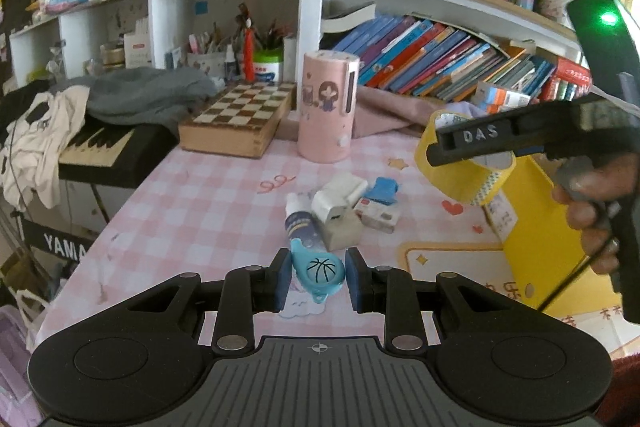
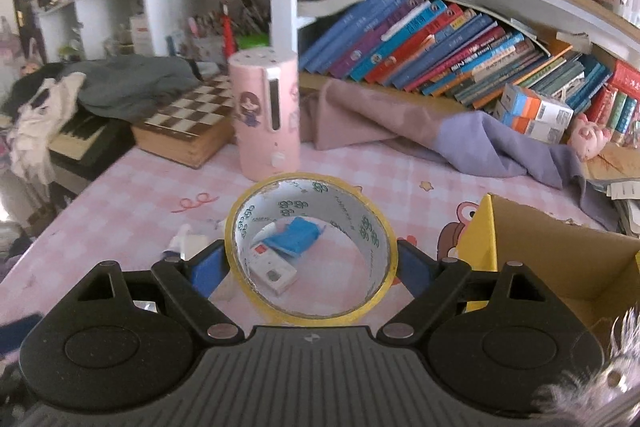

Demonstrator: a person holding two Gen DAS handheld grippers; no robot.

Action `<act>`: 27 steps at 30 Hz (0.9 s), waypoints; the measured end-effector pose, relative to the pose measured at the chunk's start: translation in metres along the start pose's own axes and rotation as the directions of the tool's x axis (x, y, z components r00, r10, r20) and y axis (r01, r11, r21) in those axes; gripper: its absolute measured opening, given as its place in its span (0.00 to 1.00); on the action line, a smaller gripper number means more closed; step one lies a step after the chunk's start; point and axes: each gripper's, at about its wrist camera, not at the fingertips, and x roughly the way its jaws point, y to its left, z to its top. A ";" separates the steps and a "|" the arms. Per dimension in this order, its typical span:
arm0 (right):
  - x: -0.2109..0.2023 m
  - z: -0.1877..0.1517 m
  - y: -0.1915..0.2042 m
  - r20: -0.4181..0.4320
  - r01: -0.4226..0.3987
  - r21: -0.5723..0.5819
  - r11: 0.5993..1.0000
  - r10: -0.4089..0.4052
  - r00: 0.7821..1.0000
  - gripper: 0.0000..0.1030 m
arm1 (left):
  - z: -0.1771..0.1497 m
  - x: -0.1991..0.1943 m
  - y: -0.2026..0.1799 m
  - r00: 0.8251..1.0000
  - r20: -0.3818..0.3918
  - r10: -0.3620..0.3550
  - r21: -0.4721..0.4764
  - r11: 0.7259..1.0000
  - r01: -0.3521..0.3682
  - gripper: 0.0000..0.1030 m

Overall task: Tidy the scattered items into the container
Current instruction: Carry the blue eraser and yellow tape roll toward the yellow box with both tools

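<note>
My left gripper (image 1: 319, 277) is shut on a small blue teardrop-shaped tag with a basketball print (image 1: 320, 269), held just above the pink checked tablecloth. Beyond it lies a cluster: a white-and-blue tube (image 1: 301, 223), a white adapter (image 1: 334, 205), a blue packet (image 1: 383, 189) and a small white box (image 1: 378, 215). My right gripper (image 2: 312, 267) is shut on a yellow tape roll (image 2: 256, 219), lifted off the table; the packet (image 2: 294, 237) and the small box (image 2: 274, 273) show through its hole. The open yellow cardboard box (image 2: 560, 267) stands to the right. The left wrist view shows the roll (image 1: 452, 183) beside that box (image 1: 536, 227).
A tall pink cylinder (image 1: 328, 107) stands at the back of the table beside a wooden chessboard box (image 1: 240, 119). A keyboard under clothes (image 1: 96, 143) lies at the left edge. Purple cloth (image 2: 460, 139) and bookshelves line the back. A hand (image 1: 596, 207) holds the right gripper.
</note>
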 end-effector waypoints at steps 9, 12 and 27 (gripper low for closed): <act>-0.052 -0.022 0.002 0.062 -0.031 -0.053 0.998 0.034 0.998 0.84 | 0.011 -0.026 -0.003 0.998 0.051 -0.024 -0.005 1.000 0.025 0.26; -0.063 -0.032 0.007 0.067 -0.039 -0.067 0.997 0.043 0.997 0.84 | 0.008 -0.034 -0.007 0.998 0.059 -0.032 -0.002 0.999 0.032 0.26; -0.103 -0.068 0.022 0.057 -0.038 -0.065 0.997 0.042 0.998 0.84 | -0.018 -0.072 -0.006 0.996 0.069 -0.049 0.001 0.999 0.049 0.26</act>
